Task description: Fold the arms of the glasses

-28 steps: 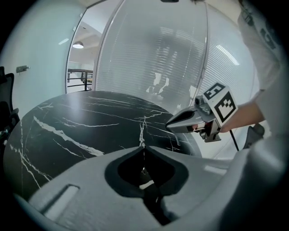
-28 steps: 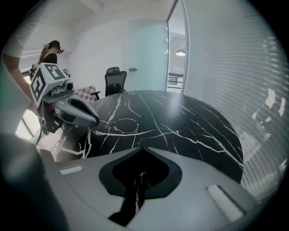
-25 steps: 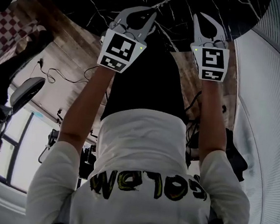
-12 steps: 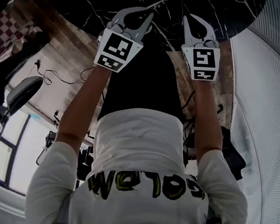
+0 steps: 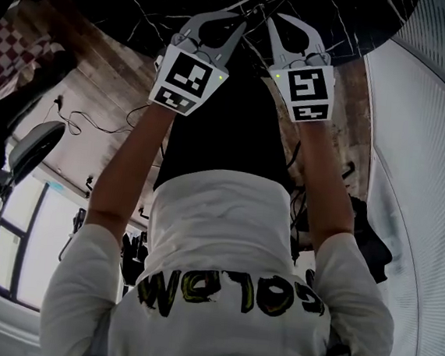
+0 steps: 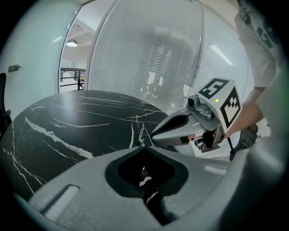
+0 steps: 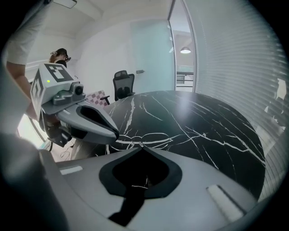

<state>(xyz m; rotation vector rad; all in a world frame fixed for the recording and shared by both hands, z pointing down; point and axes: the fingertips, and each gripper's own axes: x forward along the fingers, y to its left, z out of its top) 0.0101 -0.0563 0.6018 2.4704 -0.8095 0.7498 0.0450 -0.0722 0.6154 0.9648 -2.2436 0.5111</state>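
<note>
The glasses [image 7: 153, 140] are thin wire ones lying on the black marble table [image 7: 203, 126], just past my right gripper's tips. My right gripper [image 7: 141, 145] is shut, its closed tips right at the wire frame. My left gripper [image 6: 143, 146] also looks shut, and its tip reaches the glasses' other end. Whether either gripper pinches the wire I cannot tell. In the head view the left gripper [image 5: 242, 23] and the right gripper [image 5: 270, 17] point toward each other over the table's near edge, tips almost together. The glasses barely show there.
The round table [image 5: 145, 1] has white veins that resemble the wire. An office chair [image 7: 124, 83] stands beyond its far side. A ribbed glass wall [image 6: 149, 58] curves round the right. Cables lie on the wooden floor [image 5: 95, 114] below.
My right gripper has swung left toward the left gripper, and their tips are now close together. The left gripper has hardly moved.
</note>
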